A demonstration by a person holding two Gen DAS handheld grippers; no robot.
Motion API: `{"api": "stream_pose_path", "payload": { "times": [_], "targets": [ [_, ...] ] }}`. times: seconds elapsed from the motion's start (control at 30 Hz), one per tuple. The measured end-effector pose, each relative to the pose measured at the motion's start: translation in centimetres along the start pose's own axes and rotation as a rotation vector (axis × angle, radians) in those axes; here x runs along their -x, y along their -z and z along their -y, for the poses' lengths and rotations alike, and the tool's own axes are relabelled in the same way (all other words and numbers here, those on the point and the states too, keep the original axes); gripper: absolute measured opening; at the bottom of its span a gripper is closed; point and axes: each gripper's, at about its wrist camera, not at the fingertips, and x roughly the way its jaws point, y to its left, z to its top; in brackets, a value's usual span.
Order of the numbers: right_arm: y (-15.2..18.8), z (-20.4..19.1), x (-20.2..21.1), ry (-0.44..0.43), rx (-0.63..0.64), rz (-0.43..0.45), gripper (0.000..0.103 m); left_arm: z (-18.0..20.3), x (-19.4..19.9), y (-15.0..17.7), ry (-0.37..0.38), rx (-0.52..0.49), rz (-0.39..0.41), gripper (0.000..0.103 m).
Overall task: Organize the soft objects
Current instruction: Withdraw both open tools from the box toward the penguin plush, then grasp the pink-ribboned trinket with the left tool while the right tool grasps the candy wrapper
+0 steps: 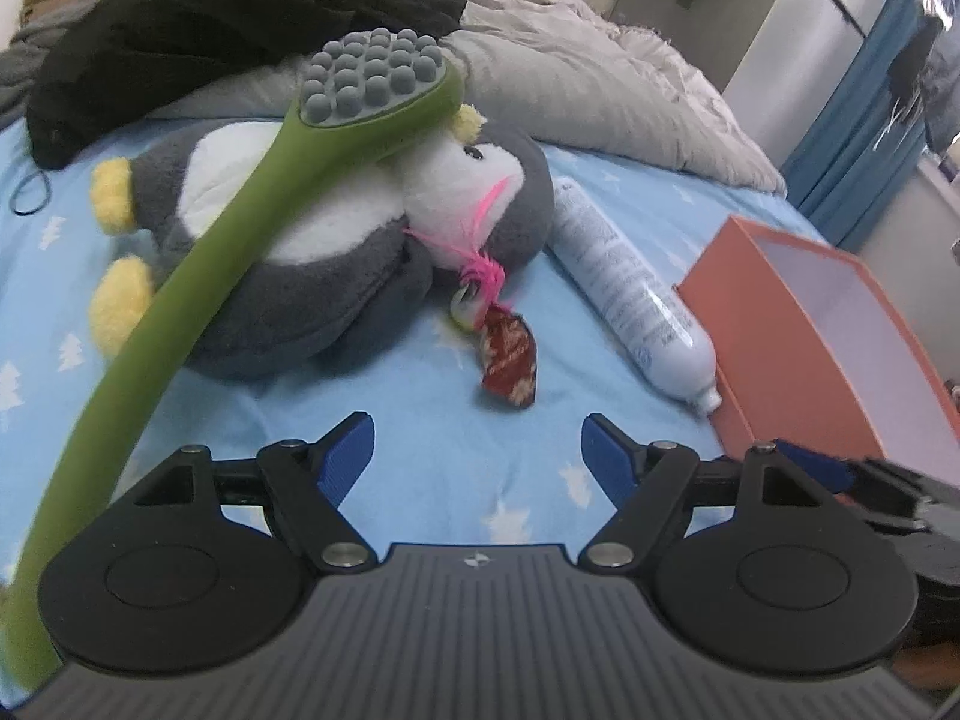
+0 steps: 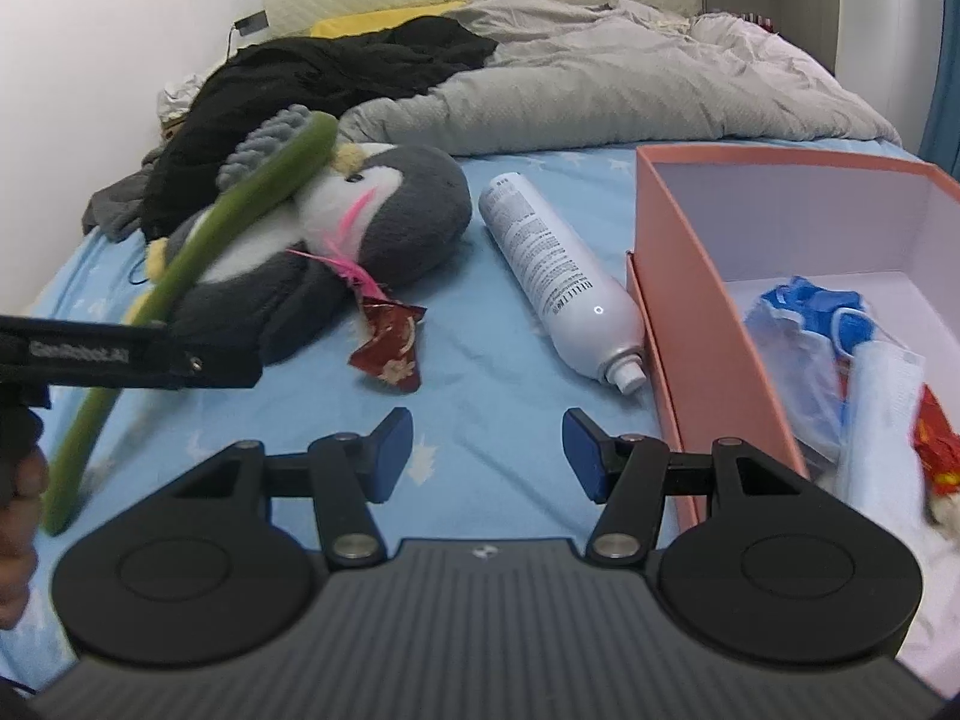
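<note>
A grey and white penguin plush lies on the blue bed sheet. A long green massage stick with a grey knobbed head leans across it. A small red pouch with pink feathers lies by the plush's head. My left gripper hovers open over bare sheet in front of the pouch. My right gripper is open too, nothing between its fingers, between the pouch and the pink box.
A white spray bottle lies beside the box's left wall. Inside the box are blue and white soft items and a red one. Black clothing and a grey duvet are heaped at the back. A hand shows at far left.
</note>
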Motion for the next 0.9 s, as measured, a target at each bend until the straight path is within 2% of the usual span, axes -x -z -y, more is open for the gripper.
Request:
{"api": "stream_pose_path", "payload": {
  "times": [0.23,0.4,0.57,0.7,0.77,0.87,0.9],
  "targets": [
    [-1.3,-0.1,-5.5,-0.056,-0.003,-0.017,0.058,-1.5,-4.1,-1.6,0.049,0.055,0.006,0.064],
    [-1.6,-1.8,-8.7,-0.132,0.038,-0.037,0.058,-2.5,-6.8,-2.8,0.078,0.110,-0.001,0.063],
    [-1.9,-3.3,-11.4,-0.195,0.063,-0.045,0.058,-2.7,-8.7,-4.2,0.094,0.101,0.003,0.064],
    [-2.5,-3.6,-13.0,-0.224,0.051,-0.041,0.057,-2.7,-10.3,-5.6,0.137,0.098,-0.010,0.063],
    [-2.6,-3.8,-13.6,-0.231,0.047,-0.052,0.057,-2.2,-11.1,-6.1,0.119,0.077,-0.020,0.059],
    [-2.6,-3.8,-13.9,-0.241,0.037,-0.064,0.048,-1.8,-12.4,-6.6,0.099,0.073,-0.034,0.050],
    [-2.5,-3.8,-13.9,-0.242,0.036,-0.066,0.048,-1.8,-12.8,-6.7,0.098,0.082,-0.038,0.044]
  ]
}}
